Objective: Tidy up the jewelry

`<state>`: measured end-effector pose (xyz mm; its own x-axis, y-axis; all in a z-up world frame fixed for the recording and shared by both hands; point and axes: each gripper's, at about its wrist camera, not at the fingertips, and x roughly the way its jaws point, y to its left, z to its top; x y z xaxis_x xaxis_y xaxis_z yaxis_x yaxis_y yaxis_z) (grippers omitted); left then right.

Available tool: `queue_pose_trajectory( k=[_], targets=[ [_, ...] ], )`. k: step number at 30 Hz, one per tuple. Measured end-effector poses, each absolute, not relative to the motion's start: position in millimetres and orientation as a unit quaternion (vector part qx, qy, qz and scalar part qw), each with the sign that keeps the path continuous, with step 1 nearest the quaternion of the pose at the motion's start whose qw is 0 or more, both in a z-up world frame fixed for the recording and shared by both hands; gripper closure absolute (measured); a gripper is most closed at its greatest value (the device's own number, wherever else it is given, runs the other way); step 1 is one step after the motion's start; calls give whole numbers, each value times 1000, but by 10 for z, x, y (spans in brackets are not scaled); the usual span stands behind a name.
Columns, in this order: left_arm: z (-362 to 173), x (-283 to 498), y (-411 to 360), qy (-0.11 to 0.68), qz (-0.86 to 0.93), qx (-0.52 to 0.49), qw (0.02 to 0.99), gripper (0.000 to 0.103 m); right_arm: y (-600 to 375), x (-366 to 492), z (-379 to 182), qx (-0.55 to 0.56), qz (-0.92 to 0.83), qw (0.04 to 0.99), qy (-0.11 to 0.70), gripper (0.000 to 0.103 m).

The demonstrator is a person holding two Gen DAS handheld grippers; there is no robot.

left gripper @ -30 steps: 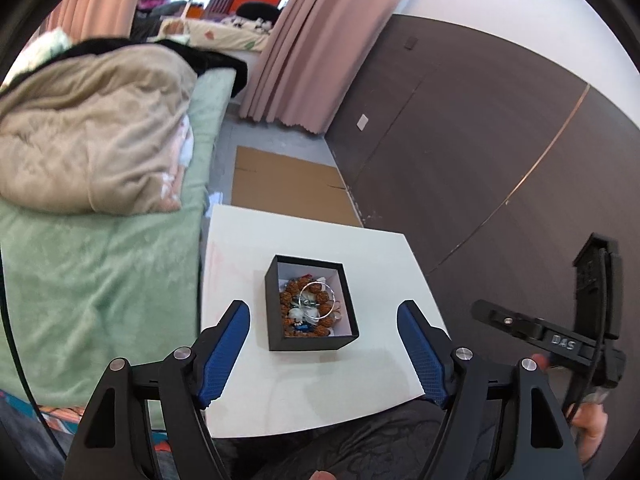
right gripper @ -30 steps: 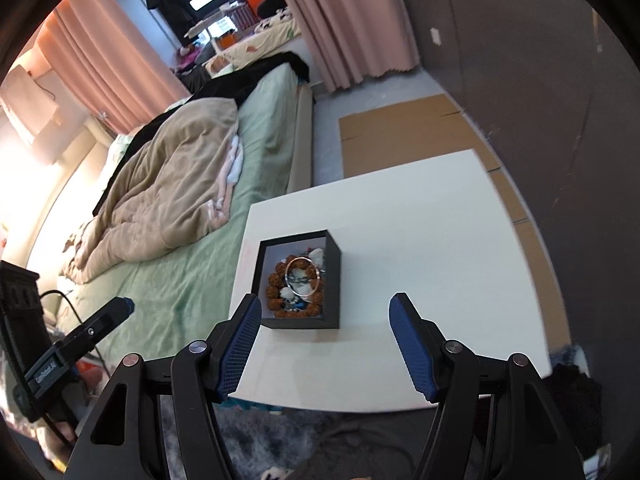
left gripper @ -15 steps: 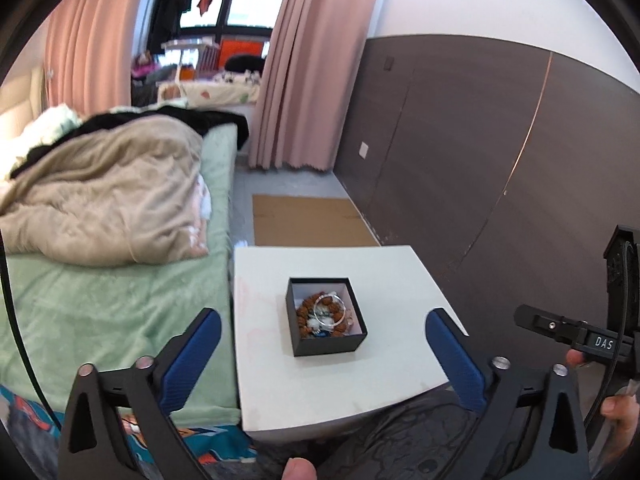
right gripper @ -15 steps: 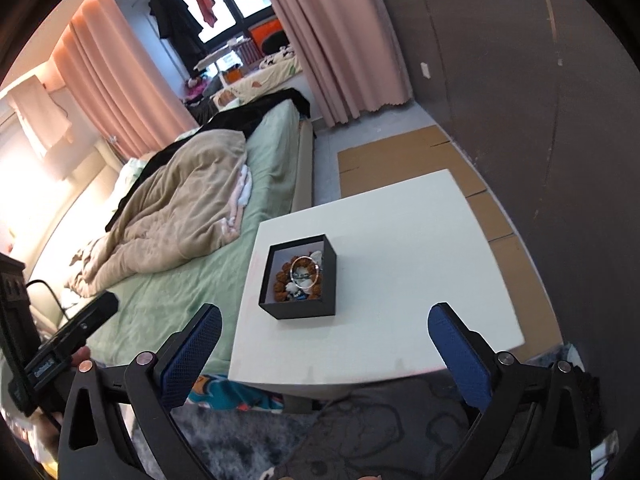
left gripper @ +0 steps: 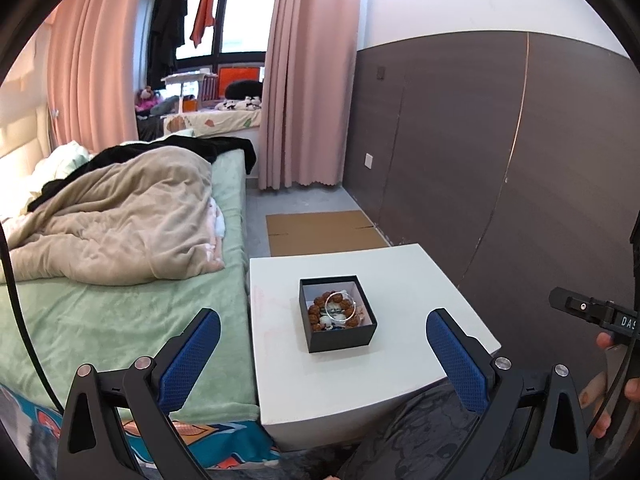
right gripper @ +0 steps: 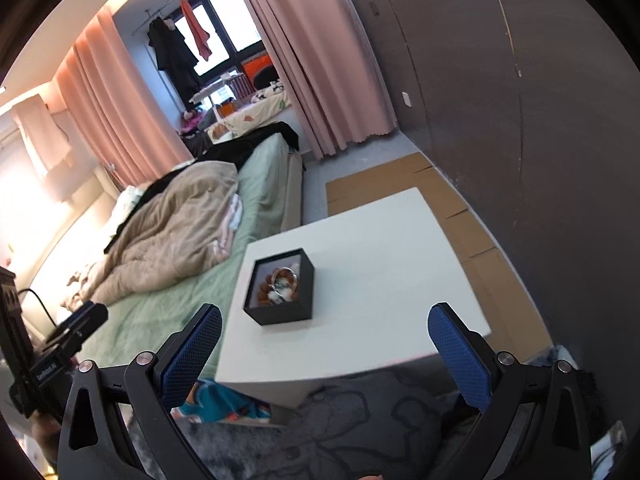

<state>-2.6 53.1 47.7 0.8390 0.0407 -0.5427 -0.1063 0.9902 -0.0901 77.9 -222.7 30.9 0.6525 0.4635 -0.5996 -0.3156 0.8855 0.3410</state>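
Note:
A small black box stands on a white table. It holds a brown bead bracelet, a silver bangle and other small pieces. It also shows in the right wrist view. My left gripper is open and empty, held back from the table's near edge. My right gripper is open and empty, also pulled back above the near edge.
A bed with a green sheet and beige duvet lies left of the table. A dark panelled wall stands to the right. Flat cardboard lies on the floor behind the table. A grey rug lies below.
Both grippers have opened wide and drawn back and up from the box. The table and box now look smaller and farther away.

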Motion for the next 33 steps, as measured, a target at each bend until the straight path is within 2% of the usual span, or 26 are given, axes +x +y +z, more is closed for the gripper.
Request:
queue_pose_trajectory(
  k=[14,33],
  targets=[
    [407,-106,455,277,44,-59,958,0,-2098,635,243,37,211,912,349,0],
    [398,-105,526,271,45,-69,959,1,-1982,584,225,25,219,910,352,0]
  ],
)
